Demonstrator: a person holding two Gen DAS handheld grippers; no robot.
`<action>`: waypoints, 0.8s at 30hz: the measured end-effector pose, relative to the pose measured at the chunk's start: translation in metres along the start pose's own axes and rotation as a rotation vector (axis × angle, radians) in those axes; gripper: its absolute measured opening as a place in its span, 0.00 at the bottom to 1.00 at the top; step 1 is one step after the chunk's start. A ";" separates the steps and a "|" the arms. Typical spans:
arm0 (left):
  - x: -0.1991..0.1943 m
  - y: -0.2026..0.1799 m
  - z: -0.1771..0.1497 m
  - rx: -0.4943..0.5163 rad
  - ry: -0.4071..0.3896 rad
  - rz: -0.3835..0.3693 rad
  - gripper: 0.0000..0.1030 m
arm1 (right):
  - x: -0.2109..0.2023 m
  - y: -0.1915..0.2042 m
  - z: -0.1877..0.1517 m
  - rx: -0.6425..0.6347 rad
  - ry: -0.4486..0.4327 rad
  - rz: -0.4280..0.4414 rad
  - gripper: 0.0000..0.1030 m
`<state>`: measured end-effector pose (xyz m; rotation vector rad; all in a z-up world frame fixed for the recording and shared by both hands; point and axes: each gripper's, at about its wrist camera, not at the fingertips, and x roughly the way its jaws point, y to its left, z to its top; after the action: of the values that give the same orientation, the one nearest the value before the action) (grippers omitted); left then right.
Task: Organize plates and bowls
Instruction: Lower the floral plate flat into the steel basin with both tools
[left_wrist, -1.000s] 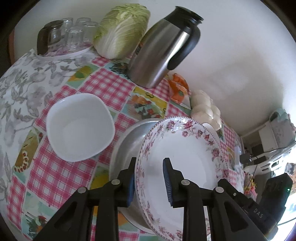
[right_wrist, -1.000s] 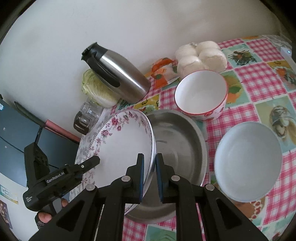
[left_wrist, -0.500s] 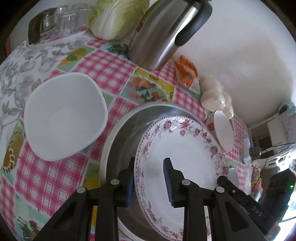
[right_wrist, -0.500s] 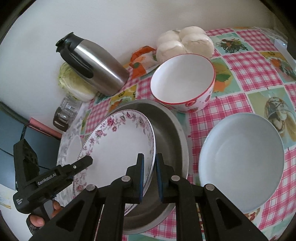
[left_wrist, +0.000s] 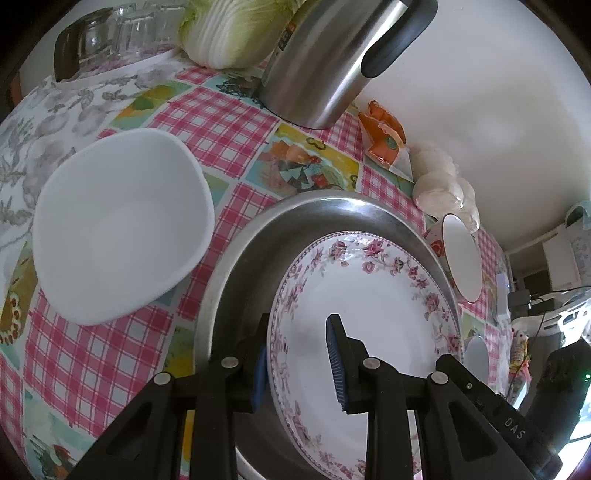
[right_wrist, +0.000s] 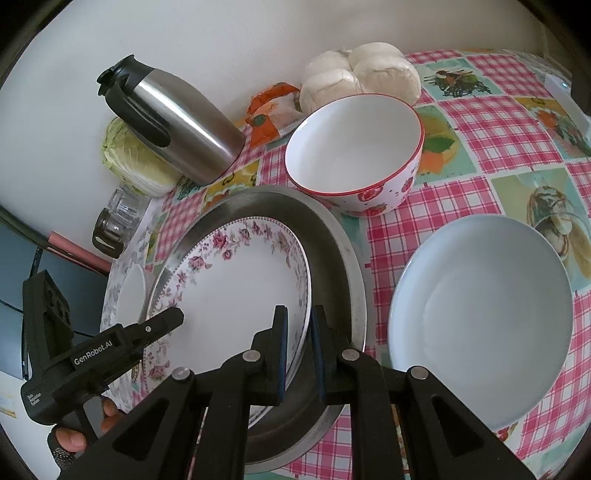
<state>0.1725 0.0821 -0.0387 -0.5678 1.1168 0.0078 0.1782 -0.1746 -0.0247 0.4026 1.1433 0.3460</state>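
Observation:
A floral-rimmed plate (left_wrist: 373, 325) (right_wrist: 236, 291) lies low inside a round steel tray (left_wrist: 236, 266) (right_wrist: 332, 254). My left gripper (left_wrist: 297, 365) straddles the plate's left rim, its jaws standing apart with a gap around the rim. My right gripper (right_wrist: 297, 350) is shut on the plate's right rim. The left gripper also shows in the right wrist view (right_wrist: 162, 325). A square white bowl (left_wrist: 118, 229) sits left of the tray. A red-rimmed bowl (right_wrist: 354, 151) (left_wrist: 461, 258) and a pale blue bowl (right_wrist: 480, 306) sit to the right.
A steel thermos jug (left_wrist: 332, 55) (right_wrist: 173, 122), a cabbage (left_wrist: 236, 29), upturned glasses (left_wrist: 122, 33), an orange packet (right_wrist: 269, 110) and bagged white buns (right_wrist: 362, 74) line the wall at the back of the checked tablecloth (right_wrist: 498, 122).
Both grippers have lowered the floral plate from tilted above the tray down into it. Both cameras have come closer to the table.

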 end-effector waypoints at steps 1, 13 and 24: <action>0.000 0.000 0.000 0.000 0.000 0.001 0.30 | 0.001 0.001 0.000 -0.004 0.001 -0.005 0.14; 0.000 -0.002 0.000 0.021 0.011 0.049 0.32 | 0.004 0.008 -0.002 -0.065 0.012 -0.075 0.14; -0.011 -0.016 0.000 0.098 -0.024 0.124 0.42 | -0.009 0.013 0.002 -0.092 -0.026 -0.091 0.14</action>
<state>0.1721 0.0720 -0.0222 -0.4095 1.1211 0.0664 0.1754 -0.1674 -0.0104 0.2731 1.1119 0.3117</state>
